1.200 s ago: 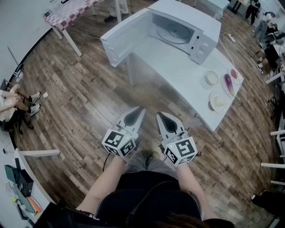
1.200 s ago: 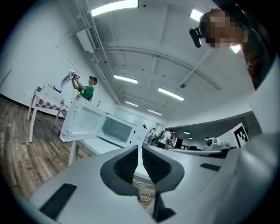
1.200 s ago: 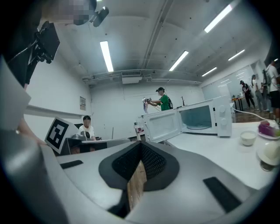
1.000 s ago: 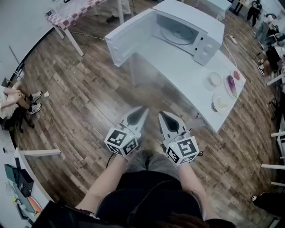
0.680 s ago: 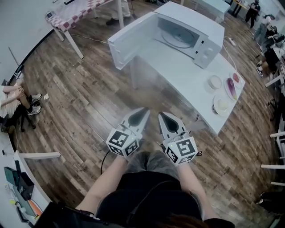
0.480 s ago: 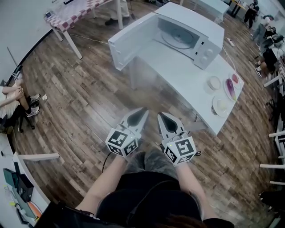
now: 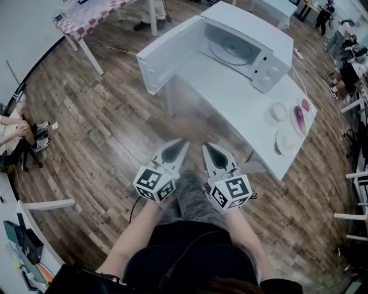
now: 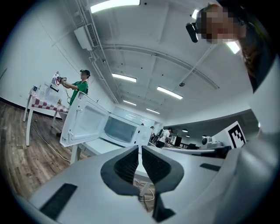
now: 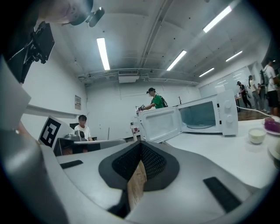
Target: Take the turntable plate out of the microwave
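The white microwave (image 7: 261, 43) stands on the far end of a white table (image 7: 230, 97), its door (image 7: 167, 54) swung open to the left. The round glass turntable plate (image 7: 233, 50) lies inside; the right gripper view shows it too, as the plate (image 9: 199, 126). Both grippers hang side by side over the wood floor, well short of the table. The jaws of my left gripper (image 7: 183, 141) are closing, a thin slit still between them and nothing in it. My right gripper (image 7: 206, 147) is shut and empty.
On the table's near right end stand a small bowl (image 7: 279, 111), a plate with purple food (image 7: 298, 109) and another plate (image 7: 286, 139). A checkered table (image 7: 98, 11) is at the far left. A seated person (image 7: 14, 135) is at the left edge. A cable (image 7: 135, 209) trails on the floor.
The table and microwave have drawn slightly nearer in the head view. Both grippers have moved forward together, still side by side. A leg now shows between them.
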The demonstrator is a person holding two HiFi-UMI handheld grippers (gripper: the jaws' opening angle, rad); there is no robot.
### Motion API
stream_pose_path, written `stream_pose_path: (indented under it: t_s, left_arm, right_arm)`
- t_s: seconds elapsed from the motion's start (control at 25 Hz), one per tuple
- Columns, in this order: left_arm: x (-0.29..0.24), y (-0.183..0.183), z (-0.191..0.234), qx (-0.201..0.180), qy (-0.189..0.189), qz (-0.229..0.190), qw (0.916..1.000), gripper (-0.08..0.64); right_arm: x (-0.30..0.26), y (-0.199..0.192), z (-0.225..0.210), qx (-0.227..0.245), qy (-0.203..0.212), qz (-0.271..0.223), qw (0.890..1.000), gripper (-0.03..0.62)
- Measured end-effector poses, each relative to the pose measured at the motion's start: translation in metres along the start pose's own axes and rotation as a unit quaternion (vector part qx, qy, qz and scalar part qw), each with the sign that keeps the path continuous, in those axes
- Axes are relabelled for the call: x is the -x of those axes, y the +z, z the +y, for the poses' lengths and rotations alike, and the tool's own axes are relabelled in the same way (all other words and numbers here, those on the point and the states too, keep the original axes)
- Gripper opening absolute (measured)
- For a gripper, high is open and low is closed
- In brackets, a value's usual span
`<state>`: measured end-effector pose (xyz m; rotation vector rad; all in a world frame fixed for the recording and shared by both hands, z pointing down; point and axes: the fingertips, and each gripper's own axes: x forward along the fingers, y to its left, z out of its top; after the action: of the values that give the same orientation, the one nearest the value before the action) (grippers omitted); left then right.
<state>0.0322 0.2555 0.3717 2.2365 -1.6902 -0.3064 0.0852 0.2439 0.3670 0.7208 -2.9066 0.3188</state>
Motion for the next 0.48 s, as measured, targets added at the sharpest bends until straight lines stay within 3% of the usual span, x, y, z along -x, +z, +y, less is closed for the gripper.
stream_pose_path:
  t_s: [0.48]
  left_arm:
    - [-0.085,0.009,0.042,-0.001,-0.024,0.029,0.9993,0.032]
  right_arm:
    - [-0.063,0.013,-0.062,-0.019,-0.017,0.000,1.000,0.018]
